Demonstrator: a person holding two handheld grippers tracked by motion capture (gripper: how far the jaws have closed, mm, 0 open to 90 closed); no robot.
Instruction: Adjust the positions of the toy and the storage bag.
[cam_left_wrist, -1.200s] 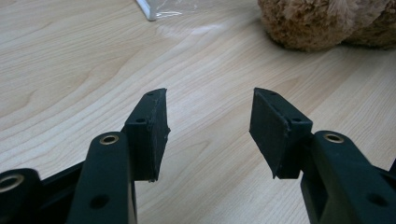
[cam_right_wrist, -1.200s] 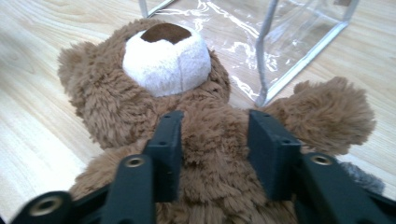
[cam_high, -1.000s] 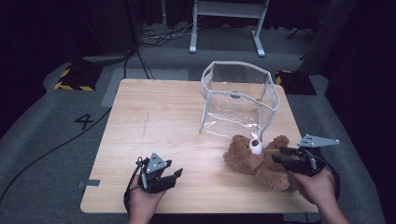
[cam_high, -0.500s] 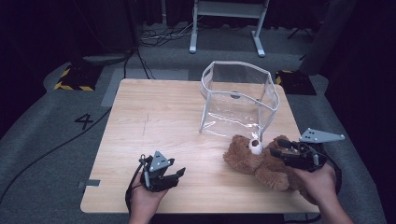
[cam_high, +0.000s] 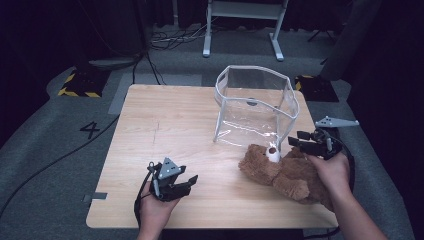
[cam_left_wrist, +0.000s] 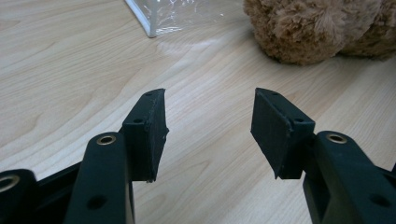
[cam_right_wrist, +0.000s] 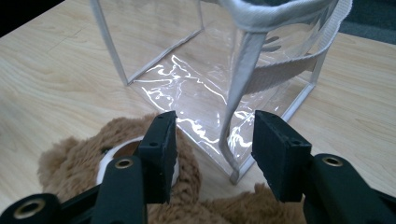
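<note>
Teddy bear (cam_high: 285, 172) lies at 4 o'clock on the bench (cam_high: 165, 130), brown shaggy plush, pale round muzzle turned up, its head touching the clear bag (cam_high: 255, 107). The bag stands upright at about 2 o'clock: glossy transparent plastic, boxy, white fabric trim and strap. My right gripper (cam_high: 295, 144) hovers over the bear, jaws spread, nothing pinched. My left gripper (cam_high: 187, 182) sits at 7 o'clock, jaws spread over bare pale woodgrain.
</note>
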